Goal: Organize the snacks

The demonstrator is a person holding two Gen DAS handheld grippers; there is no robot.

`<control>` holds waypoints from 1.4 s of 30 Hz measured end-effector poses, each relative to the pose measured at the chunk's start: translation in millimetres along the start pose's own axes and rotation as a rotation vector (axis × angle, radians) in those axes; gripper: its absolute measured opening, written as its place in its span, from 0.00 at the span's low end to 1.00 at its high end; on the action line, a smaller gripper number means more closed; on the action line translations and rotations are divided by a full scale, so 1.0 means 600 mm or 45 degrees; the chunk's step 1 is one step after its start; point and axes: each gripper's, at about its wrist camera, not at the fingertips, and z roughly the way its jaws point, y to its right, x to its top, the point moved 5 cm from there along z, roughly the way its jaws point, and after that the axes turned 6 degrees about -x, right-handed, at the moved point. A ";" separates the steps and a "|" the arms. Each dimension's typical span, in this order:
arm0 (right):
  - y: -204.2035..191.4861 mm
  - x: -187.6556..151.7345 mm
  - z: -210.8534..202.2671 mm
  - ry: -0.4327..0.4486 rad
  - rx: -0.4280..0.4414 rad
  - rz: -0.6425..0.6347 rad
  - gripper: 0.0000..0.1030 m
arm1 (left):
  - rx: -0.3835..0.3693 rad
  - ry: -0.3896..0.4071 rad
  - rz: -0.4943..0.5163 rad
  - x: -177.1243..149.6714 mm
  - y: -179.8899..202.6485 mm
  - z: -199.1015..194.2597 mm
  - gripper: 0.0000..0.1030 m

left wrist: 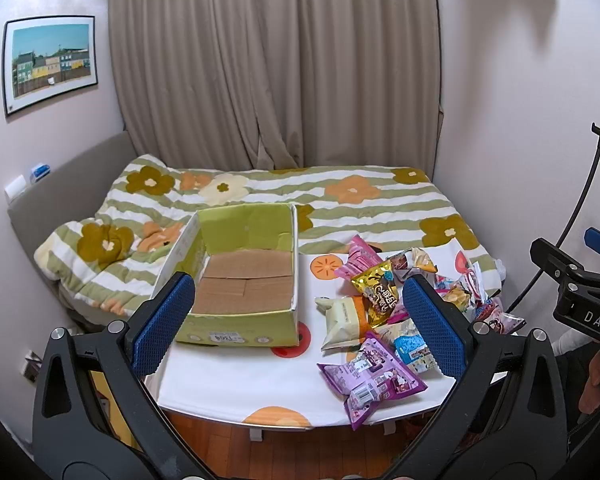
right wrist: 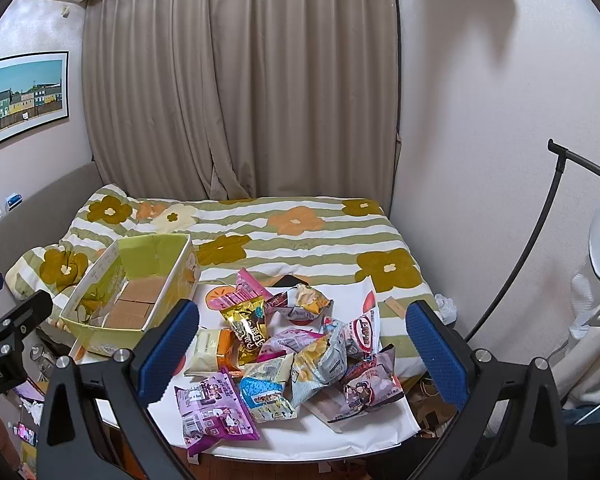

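Note:
An open green cardboard box [left wrist: 240, 322] with a bare brown bottom stands on the left of a small white table [left wrist: 236, 384]; it also shows in the right wrist view [right wrist: 100, 334]. A pile of snack packets [left wrist: 384, 304] lies on the table's right side, with a purple packet [left wrist: 370, 380] nearest the front edge. In the right wrist view the pile [right wrist: 300, 344] spreads between the fingers, with the purple packet [right wrist: 214, 412] at the front and a gold one [right wrist: 250, 326] behind. My left gripper [left wrist: 300, 328] is open and empty above the table's front edge. My right gripper [right wrist: 300, 356] is open and empty over the pile.
A bed with a flowered striped quilt [left wrist: 340, 204] lies right behind the table. Curtains [left wrist: 276, 64] hang at the back. A black lamp stand [right wrist: 540, 248] curves up at the right. Clutter lies on the wooden floor [right wrist: 428, 404] beside the table.

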 end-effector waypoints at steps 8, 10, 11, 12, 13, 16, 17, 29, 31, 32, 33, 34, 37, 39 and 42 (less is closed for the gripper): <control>0.002 0.000 0.000 -0.001 0.003 0.001 1.00 | 0.001 -0.006 -0.002 0.000 0.001 0.003 1.00; 0.002 -0.001 0.001 -0.001 0.001 0.001 1.00 | 0.004 -0.009 -0.002 0.000 0.002 0.005 1.00; 0.001 -0.001 0.001 -0.002 0.003 0.002 1.00 | 0.005 -0.010 -0.003 0.000 0.002 0.006 1.00; 0.002 -0.001 0.001 -0.002 0.004 0.002 1.00 | 0.005 -0.011 -0.003 0.001 0.001 0.006 1.00; 0.001 -0.001 0.002 -0.002 0.003 0.002 1.00 | 0.006 -0.011 -0.003 0.001 0.002 0.007 1.00; 0.001 -0.001 0.003 -0.003 0.004 0.002 1.00 | 0.006 -0.012 -0.004 0.001 0.002 0.007 1.00; 0.001 -0.001 0.003 -0.002 0.004 0.003 1.00 | 0.005 -0.013 -0.003 0.001 0.003 0.008 1.00; -0.001 -0.004 0.007 -0.006 0.003 0.002 1.00 | 0.003 -0.028 -0.006 0.001 0.007 0.016 1.00; 0.000 -0.003 0.007 -0.006 0.003 0.002 1.00 | 0.003 -0.029 -0.006 0.001 0.008 0.017 1.00; 0.001 -0.003 0.007 -0.006 0.003 0.003 1.00 | 0.003 -0.029 -0.006 0.001 0.008 0.017 1.00; 0.001 -0.003 0.007 -0.005 0.004 0.003 1.00 | 0.002 -0.029 -0.008 0.001 0.007 0.016 1.00; 0.000 -0.003 0.007 -0.006 0.004 0.003 1.00 | 0.002 -0.029 -0.008 0.002 0.008 0.017 1.00; 0.001 -0.002 0.007 -0.004 0.003 0.004 1.00 | 0.000 -0.029 -0.010 0.001 0.008 0.017 1.00; 0.001 -0.001 0.007 -0.006 0.004 0.003 1.00 | 0.002 -0.029 -0.009 0.002 0.008 0.018 1.00; 0.002 -0.001 0.009 -0.005 0.003 0.006 1.00 | 0.002 -0.029 -0.010 0.002 0.008 0.018 1.00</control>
